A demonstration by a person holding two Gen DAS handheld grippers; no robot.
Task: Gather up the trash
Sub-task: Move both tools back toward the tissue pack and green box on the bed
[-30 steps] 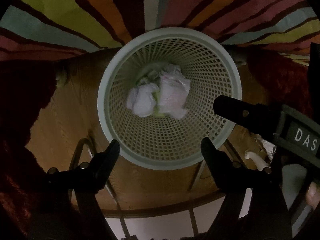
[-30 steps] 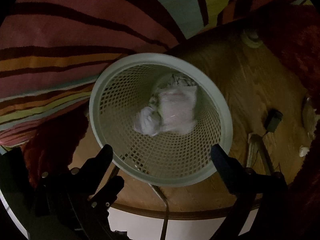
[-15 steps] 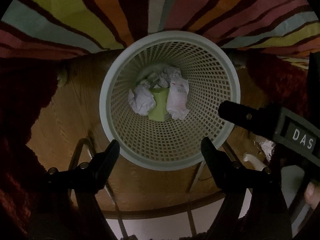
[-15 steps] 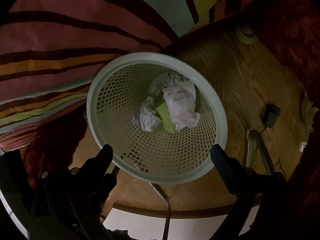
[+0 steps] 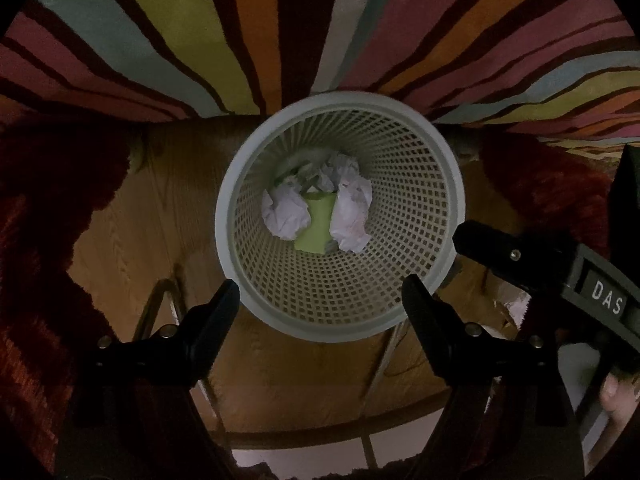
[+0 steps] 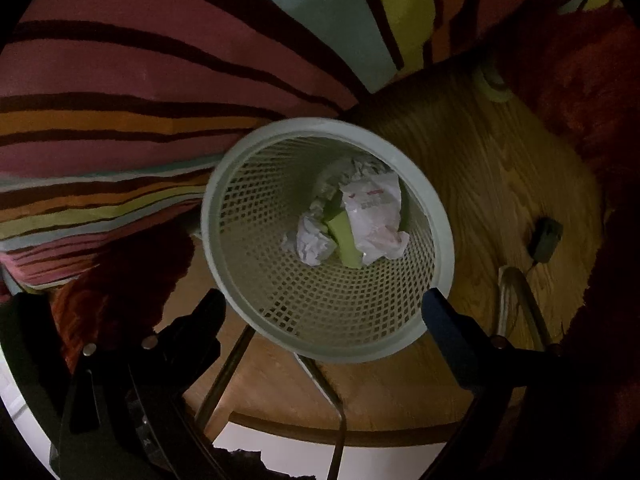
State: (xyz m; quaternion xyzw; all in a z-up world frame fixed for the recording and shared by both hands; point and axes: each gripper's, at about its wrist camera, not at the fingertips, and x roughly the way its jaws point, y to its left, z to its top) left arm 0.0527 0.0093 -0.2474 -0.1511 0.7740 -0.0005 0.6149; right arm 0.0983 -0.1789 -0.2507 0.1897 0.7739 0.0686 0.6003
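A pale lattice waste basket (image 5: 236,184) (image 6: 434,208) stands on the wood floor below both grippers. At its bottom lie a crumpled white paper (image 5: 286,214) (image 6: 310,242), a green piece (image 5: 316,226) (image 6: 344,236) and a white printed wrapper (image 5: 352,216) (image 6: 374,212). My left gripper (image 5: 320,292) hangs open above the basket's near rim, nothing between its fingers. My right gripper (image 6: 323,302) is likewise open and empty over the near rim. One of its black fingers (image 5: 480,242) reaches in from the right in the left wrist view.
A striped rug (image 5: 280,32) lies beyond the basket, with dark red shaggy fabric (image 5: 48,208) on both sides. Metal legs (image 6: 516,304) stand on the wood floor (image 6: 500,168) near a black adapter (image 6: 544,238). A white crumpled scrap (image 5: 516,304) lies at right.
The white wrapper was a blur inside the basket; it has settled at the bottom, and the green piece now shows. My left gripper has risen a little, so the basket looks smaller.
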